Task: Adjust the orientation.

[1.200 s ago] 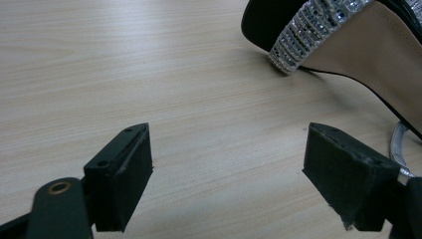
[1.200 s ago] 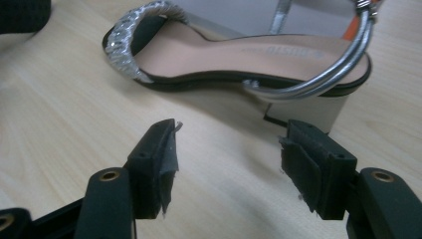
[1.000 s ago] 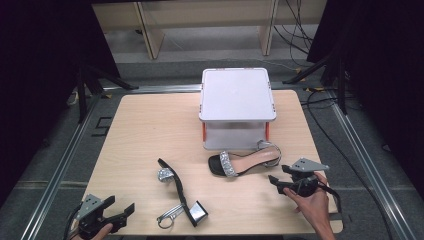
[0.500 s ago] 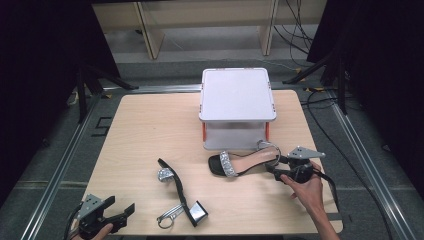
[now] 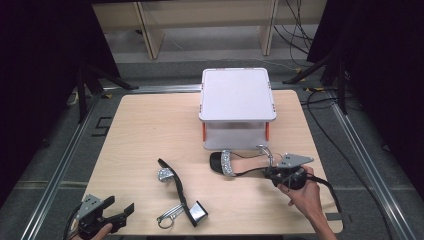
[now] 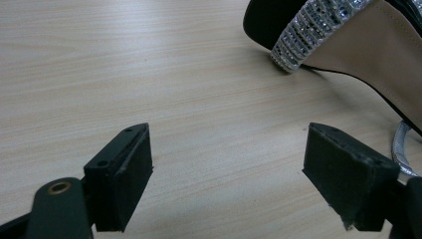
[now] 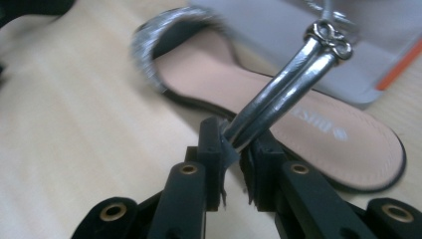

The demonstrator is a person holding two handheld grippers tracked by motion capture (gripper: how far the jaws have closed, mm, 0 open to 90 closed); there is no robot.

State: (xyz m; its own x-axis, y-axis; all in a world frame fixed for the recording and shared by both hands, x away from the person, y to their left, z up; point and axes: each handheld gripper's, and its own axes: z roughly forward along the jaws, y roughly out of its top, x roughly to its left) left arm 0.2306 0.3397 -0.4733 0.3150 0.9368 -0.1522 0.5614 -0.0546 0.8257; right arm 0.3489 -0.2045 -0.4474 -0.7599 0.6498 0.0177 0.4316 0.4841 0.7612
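A flat black sandal (image 5: 240, 164) with a sparkly toe band lies on the table just in front of the white box (image 5: 237, 100). My right gripper (image 5: 270, 172) is at its heel end. Its jaws have just been closing and now pinch the sandal's silver ankle strap (image 7: 283, 84) in my right gripper (image 7: 234, 144), above the tan insole (image 7: 298, 114). A second sandal (image 5: 177, 195) lies on its side nearer the front. My left gripper (image 5: 125, 212) rests at the front left corner, open, and in its own view my left gripper (image 6: 226, 169) has nothing between its pads, with that sandal's band (image 6: 318, 25) beyond it.
The wooden table (image 5: 150, 130) has bare room at the left and middle. The white box (image 7: 278, 20) with orange clips stands at the back centre, close behind the held sandal. Metal rails and cables run along the floor on both sides.
My right gripper has moved left to the sandal's heel and its jaws have closed on the silver strap. The left gripper has stayed where it was.
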